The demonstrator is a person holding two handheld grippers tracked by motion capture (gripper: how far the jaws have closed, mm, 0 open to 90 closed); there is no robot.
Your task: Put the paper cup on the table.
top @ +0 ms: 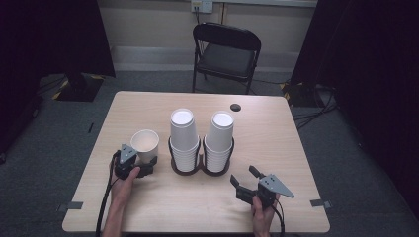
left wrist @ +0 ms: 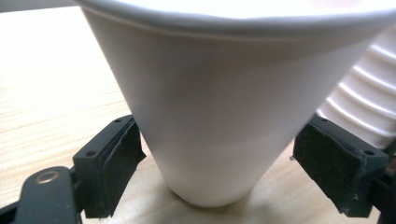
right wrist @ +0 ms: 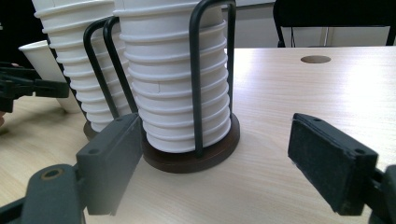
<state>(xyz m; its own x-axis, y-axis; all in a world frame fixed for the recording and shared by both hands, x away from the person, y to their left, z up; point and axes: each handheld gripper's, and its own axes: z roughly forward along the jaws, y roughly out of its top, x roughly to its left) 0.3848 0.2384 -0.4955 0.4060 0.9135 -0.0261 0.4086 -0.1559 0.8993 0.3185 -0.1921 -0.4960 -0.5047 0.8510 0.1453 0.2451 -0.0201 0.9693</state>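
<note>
A single white paper cup [top: 145, 143] [left wrist: 219, 116] stands upright on the table, left of the cup holder. My left gripper [top: 149, 165] [left wrist: 217, 172] has its two pads around the cup's narrow base and is shut on it. Two tall stacks of upturned white cups [top: 184, 138] [top: 220, 140] sit in a dark wire double holder [top: 201, 168] [right wrist: 187, 158]. My right gripper [top: 244, 176] [right wrist: 215, 163] rests at the front right, open, with nothing between its fingers. It faces the nearer stack [right wrist: 177, 84]. The single cup [right wrist: 44, 60] stands far left in the right gripper view.
The light wooden table [top: 276, 148] has a round dark hole [top: 235, 107] [right wrist: 315, 59] near its far edge. A black folding chair [top: 226, 52] stands behind the table. Bare tabletop lies to the right of the holder and along the front.
</note>
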